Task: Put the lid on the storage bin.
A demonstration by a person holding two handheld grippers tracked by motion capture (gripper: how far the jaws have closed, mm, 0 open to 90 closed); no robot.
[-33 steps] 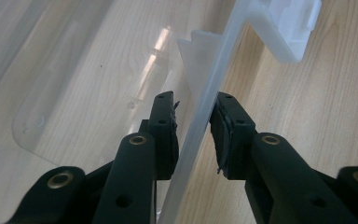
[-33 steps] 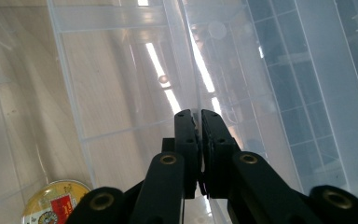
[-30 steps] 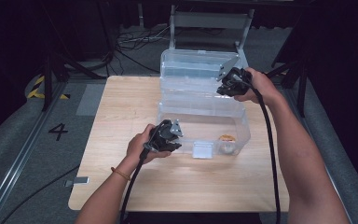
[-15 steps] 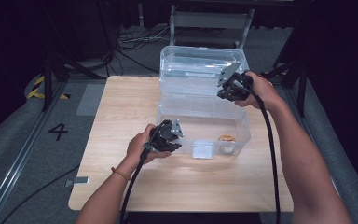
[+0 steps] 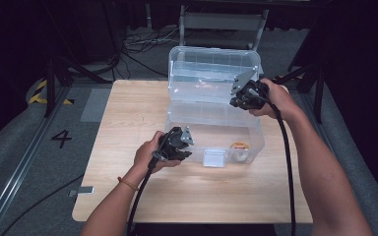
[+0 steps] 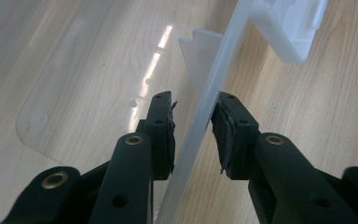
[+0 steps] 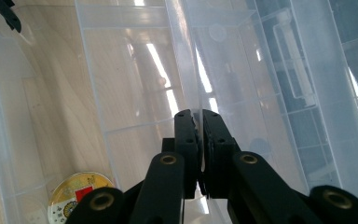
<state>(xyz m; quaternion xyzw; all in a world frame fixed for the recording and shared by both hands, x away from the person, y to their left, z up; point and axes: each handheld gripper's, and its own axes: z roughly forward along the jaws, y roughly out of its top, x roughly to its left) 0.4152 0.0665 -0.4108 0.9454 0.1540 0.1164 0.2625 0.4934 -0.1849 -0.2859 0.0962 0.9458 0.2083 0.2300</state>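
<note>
Clear box (image 5: 211, 128) toward the tabletop's (image 5: 128, 196) far right corner, lid (image 5: 211, 73) raised about upright. Right claw (image 5: 239, 98) clamped on the lid edge; left claw (image 5: 184, 145) apart, astride the front wall. Opening apparently done; round tin (image 5: 239, 147) inside untouched.

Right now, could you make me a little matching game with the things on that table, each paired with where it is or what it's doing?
Things:
1. left gripper
2. right gripper
3. round gold item
4. lid

States:
A. lies on the box floor
B. stands raised behind the box
C. jaws straddle the box's front wall, with a gap on one side
D. jaws pinched on a clear plastic edge

Pairs: 1-C, 2-D, 3-A, 4-B
</note>
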